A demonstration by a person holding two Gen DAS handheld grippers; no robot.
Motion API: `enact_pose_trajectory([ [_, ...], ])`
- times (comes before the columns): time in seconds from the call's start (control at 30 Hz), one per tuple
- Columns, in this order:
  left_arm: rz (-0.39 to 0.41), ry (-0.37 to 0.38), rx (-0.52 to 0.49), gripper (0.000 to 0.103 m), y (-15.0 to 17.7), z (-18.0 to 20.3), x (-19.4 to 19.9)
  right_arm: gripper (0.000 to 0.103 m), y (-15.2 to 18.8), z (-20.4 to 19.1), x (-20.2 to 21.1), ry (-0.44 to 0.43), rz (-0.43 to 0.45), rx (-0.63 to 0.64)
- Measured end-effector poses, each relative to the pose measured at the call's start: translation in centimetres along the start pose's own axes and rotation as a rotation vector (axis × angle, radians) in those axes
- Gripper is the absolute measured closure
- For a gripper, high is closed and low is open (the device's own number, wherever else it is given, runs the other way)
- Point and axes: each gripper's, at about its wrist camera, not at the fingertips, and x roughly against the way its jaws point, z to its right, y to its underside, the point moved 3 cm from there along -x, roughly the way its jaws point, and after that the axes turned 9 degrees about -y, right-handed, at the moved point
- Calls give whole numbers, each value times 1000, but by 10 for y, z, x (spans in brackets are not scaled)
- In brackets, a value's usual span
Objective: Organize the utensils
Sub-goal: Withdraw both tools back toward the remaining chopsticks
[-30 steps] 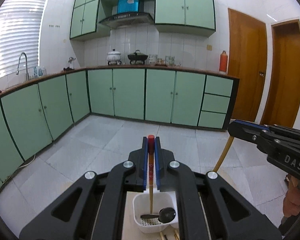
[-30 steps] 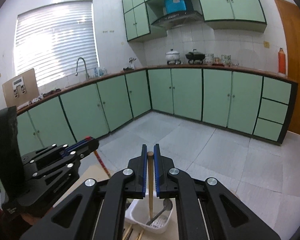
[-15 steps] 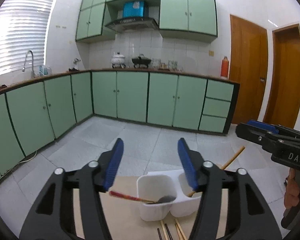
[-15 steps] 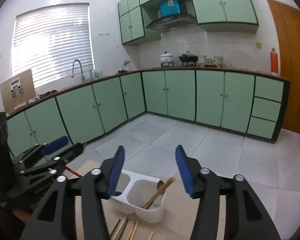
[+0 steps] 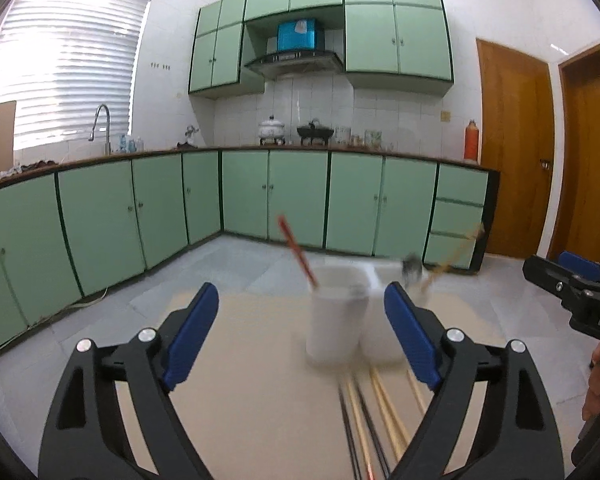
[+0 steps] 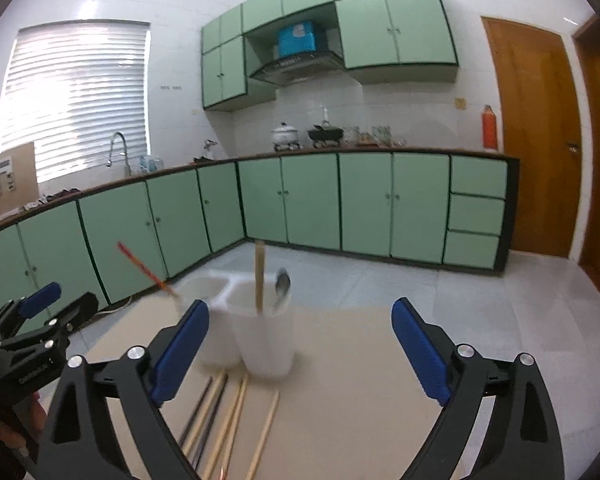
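My left claw (image 5: 300, 332) is spreading its jaws with nothing pressed between the blue pads (image 5: 190, 334), and my right claw (image 6: 300, 348) is spreading as well, likewise gripping nothing. On the beige tabletop (image 5: 236, 408) ahead of both stands a white two-compartment utensil holder (image 6: 260, 332), upright, and in each wrist view it shows in the gap between the open fingers without touching them. A red-handled utensil (image 6: 140, 266) leans out of the holder's left compartment, tilted up and to the left. In the right compartment a utensil with a light wooden handle (image 6: 259, 276) stands in the right wrist view almost straight up, and beside it a metal spoon (image 6: 283, 282) pokes bowl-up above the rim. Just in front of the holder, loose chopsticks (image 6: 220, 416) lie flat on the tabletop in a rough fan, some pale wood and some dark, their far tips close to the holder's base. From the left wrist view the right claw juts in at the right edge; there the holder and its contents are blurred.
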Motion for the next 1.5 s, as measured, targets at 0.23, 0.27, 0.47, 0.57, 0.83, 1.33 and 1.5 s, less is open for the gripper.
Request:
enact_pose_trajectory([
  [0.23,-126,-1,-24,19,57,-6,12,12,57,3,13,49,-98,-53],
  [0.27,-135,-3,-32,19,62,-6,14,12,61,4,13,55,-111,-54],
  [0.47,-199,-14,-46,19,91,-10,27,16,94,-1,22,71,-175,-66],
  [0.57,-211,-17,-53,19,100,-10,32,21,107,-4,24,73,-206,-90],
  [0.83,-235,-23,-68,20,111,-9,45,36,127,-13,35,61,-251,-75],
  [1.33,-360,15,-91,34,127,-2,44,71,158,-37,33,-49,-382,-94],
  [1.5,-433,45,-94,37,140,7,40,77,167,-45,31,-73,-425,-92],
])
